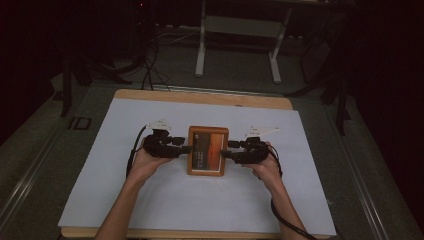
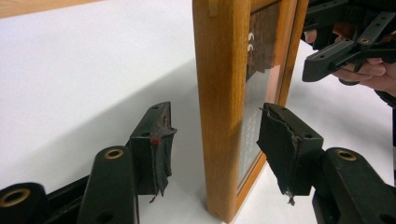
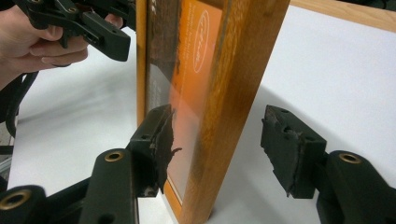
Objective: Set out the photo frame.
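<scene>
My left tool (image 2: 212, 149) and right tool (image 3: 215, 149) both gape wide, jaws straddling opposite edges of the rectangular orange-printed wooden picture frame (image 1: 208, 150) without touching. It lies mid white-covered worktop (image 1: 150, 200); its printed text is unreadable.

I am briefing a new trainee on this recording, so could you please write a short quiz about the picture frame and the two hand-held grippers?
1. True or false: the left hand-held gripper has its jaws clamped shut on the wooden picture frame.
2. What lies under the frame? A) bare wood B) a white sheet C) a green mat
3. Fill in: the right hand-held gripper has the frame's wooden ____ between its open jaws.

Key:
1. False; each jaw stands apart from the frame's edge, with a gap on both sides.
2. B
3. edge
</scene>
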Demonstrator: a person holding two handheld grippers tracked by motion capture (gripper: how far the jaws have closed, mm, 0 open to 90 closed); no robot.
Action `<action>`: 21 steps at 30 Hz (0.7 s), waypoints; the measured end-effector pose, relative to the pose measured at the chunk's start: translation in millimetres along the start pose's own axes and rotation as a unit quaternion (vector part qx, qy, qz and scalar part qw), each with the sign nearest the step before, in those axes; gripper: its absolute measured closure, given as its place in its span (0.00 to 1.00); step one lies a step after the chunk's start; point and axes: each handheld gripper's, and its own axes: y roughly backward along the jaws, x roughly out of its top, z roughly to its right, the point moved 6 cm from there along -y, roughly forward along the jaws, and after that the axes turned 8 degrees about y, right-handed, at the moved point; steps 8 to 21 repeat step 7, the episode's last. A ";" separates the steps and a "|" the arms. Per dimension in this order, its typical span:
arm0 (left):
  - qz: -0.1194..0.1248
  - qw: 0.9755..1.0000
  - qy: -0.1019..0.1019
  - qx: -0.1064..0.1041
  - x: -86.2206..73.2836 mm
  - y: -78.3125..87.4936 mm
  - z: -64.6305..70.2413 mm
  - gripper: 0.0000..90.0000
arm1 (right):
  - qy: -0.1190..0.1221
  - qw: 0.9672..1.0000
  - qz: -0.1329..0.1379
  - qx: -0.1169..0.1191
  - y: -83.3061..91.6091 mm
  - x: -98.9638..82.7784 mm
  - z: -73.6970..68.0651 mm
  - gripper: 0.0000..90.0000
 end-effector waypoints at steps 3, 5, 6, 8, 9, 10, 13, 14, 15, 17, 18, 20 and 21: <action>0.009 1.000 -0.002 0.007 -1.1 9.7 -0.6 0.49 | 0.003 1.000 0.004 0.000 6.9 1.5 -2.1 0.47; 0.010 1.000 -0.003 0.023 -4.4 15.6 -2.3 0.47 | 0.005 1.000 0.005 -0.001 11.3 0.8 -2.5 0.46; 0.009 0.999 -0.002 0.035 -7.2 18.8 -4.2 0.46 | 0.006 1.000 0.006 -0.003 14.1 -0.1 -2.2 0.45; 0.010 0.999 0.001 0.047 -10.8 22.6 -6.5 0.45 | 0.006 1.000 0.008 -0.004 17.5 -1.4 -1.7 0.44; 0.010 0.999 0.001 0.047 -10.8 22.6 -6.5 0.45 | 0.006 1.000 0.008 -0.004 17.5 -1.4 -1.7 0.44; 0.010 0.999 0.001 0.047 -10.8 22.6 -6.5 0.45 | 0.006 1.000 0.008 -0.004 17.5 -1.4 -1.7 0.44; 0.010 0.999 0.001 0.047 -10.8 22.6 -6.5 0.45 | 0.006 1.000 0.008 -0.004 17.5 -1.4 -1.7 0.44; 0.010 0.999 0.001 0.047 -10.8 22.6 -6.5 0.45 | 0.006 1.000 0.008 -0.004 17.5 -1.4 -1.7 0.44; 0.010 0.999 0.001 0.047 -10.8 22.6 -6.5 0.45 | 0.006 1.000 0.008 -0.004 17.5 -1.4 -1.7 0.44; 0.010 0.999 0.001 0.047 -10.8 22.6 -6.5 0.45 | 0.006 1.000 0.008 -0.004 17.5 -1.4 -1.7 0.44; 0.010 0.999 0.001 0.047 -10.8 22.6 -6.5 0.45 | 0.006 1.000 0.008 -0.004 17.5 -1.4 -1.7 0.44; 0.010 0.999 0.001 0.047 -10.8 22.6 -6.5 0.45 | 0.006 1.000 0.008 -0.004 17.5 -1.4 -1.7 0.44; 0.010 0.999 0.001 0.047 -10.8 22.6 -6.5 0.45 | 0.006 1.000 0.008 -0.004 17.5 -1.4 -1.7 0.44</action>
